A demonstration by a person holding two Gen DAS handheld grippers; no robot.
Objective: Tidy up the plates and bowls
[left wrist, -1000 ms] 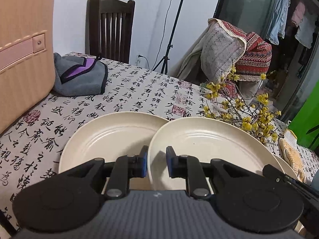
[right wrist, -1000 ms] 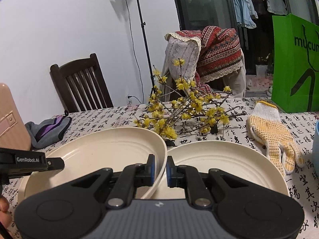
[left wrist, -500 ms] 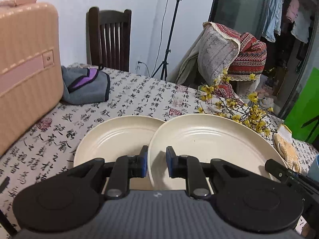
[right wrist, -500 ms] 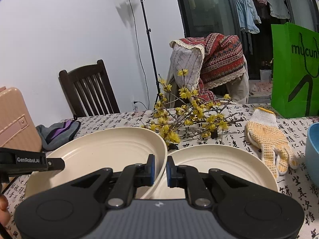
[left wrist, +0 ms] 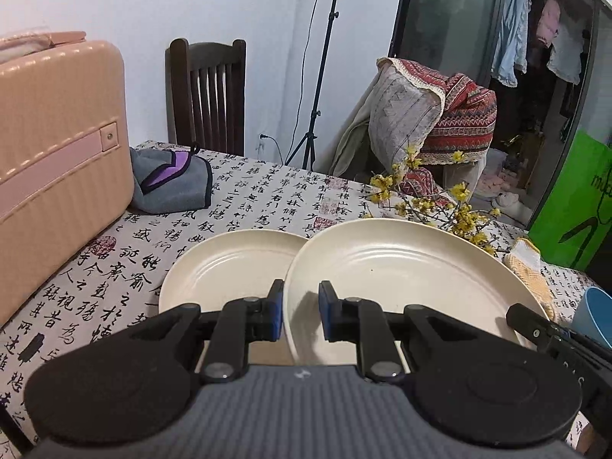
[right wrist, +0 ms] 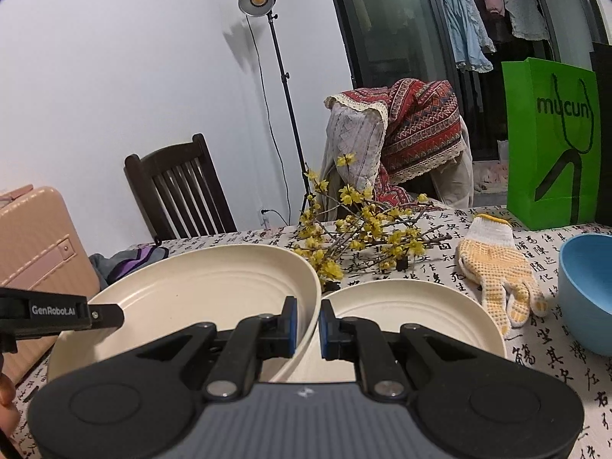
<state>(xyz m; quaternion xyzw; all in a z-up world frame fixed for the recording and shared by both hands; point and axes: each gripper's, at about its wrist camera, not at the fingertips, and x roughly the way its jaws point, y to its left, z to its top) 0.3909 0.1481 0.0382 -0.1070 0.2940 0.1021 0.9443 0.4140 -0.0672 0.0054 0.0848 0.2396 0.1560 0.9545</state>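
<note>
One raised cream plate (left wrist: pixel 401 267) is pinched at opposite rim edges by left tool (left wrist: pixel 300 315) and right tool (right wrist: pixel 307 329), bench (left wrist: pixel 248 199) bare at upper centre.

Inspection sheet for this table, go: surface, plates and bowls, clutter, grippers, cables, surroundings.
Surface: calligraphy tablecloth.
Job's things: raised plate gripped at opposite rims; second plate and third plate lying flat; blue bowl.
Clutter: suitcase, grey pouch, flowering branches, glove, green bag.
Grippers: left gripper and right gripper, jaws shut on raised plate.
Cables: plug in wall socket.
Surroundings: wooden chair, draped chair, light stand.
</note>
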